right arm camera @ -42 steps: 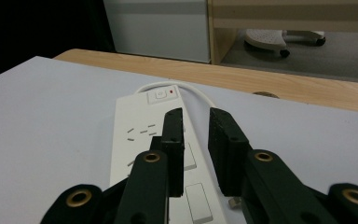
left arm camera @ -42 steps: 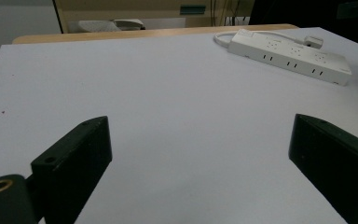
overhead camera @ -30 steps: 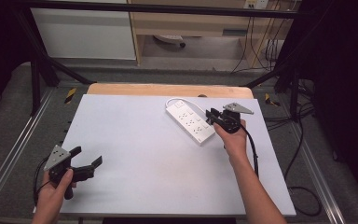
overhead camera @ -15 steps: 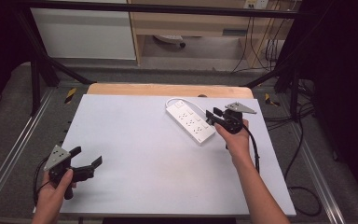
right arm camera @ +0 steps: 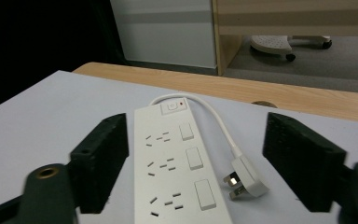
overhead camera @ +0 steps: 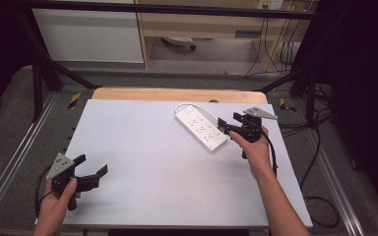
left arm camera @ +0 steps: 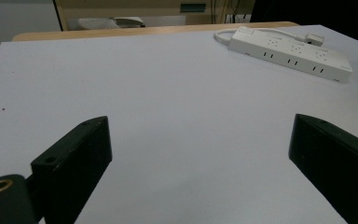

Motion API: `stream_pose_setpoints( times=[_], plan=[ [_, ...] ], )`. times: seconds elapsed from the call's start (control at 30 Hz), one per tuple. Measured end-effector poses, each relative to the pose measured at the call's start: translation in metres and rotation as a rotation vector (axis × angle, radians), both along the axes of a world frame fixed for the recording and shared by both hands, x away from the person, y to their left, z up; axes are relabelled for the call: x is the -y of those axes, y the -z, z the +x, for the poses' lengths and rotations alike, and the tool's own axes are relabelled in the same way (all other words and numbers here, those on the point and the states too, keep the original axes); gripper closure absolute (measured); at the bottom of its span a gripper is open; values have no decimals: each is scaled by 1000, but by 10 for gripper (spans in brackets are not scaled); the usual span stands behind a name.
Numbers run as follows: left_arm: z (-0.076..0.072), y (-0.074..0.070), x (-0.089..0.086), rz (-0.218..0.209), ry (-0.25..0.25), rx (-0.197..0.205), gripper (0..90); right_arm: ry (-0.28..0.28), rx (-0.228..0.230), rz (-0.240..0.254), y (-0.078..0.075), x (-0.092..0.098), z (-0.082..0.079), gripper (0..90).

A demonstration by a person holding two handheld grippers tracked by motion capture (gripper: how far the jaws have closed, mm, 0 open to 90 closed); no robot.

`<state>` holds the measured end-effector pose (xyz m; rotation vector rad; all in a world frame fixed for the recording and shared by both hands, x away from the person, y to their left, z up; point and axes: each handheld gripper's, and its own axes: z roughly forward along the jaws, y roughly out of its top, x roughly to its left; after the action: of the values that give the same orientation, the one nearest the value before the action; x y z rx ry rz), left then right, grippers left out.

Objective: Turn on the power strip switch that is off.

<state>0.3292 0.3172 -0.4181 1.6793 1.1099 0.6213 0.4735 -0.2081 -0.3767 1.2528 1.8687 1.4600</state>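
A white power strip lies at an angle on the white table top, toward the back right. Its short cord loops round to a white plug resting beside it. My right gripper sits at the strip's near right end, pointing along it. Its jaws have just been opening and stand wide, with the strip and plug ahead between them and untouched. My left gripper hovers low at the front left corner, open, with bare table between its jaws. From there the strip lies far off.
A wooden edge borders the table's far side. Metal rails run along both sides. Black cables trail on the floor at the right. Beyond the table stand a white cabinet and a wooden shelf.
The right gripper's jaws have spread wider beside the power strip's end, and that hand has shifted slightly to the right. The left hand and its gripper have stayed where they were.
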Motion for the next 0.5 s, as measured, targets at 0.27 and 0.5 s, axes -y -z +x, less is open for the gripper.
stream_pose_setpoints(
  times=[0.27,0.5],
  plan=[
    [0,0,1,3,0,1,58,1,6,-3,-9,6,-16,56],
    [-1,0,1,8,0,-2,59,-10,34,3,-15,17,-36,37]
  ],
)
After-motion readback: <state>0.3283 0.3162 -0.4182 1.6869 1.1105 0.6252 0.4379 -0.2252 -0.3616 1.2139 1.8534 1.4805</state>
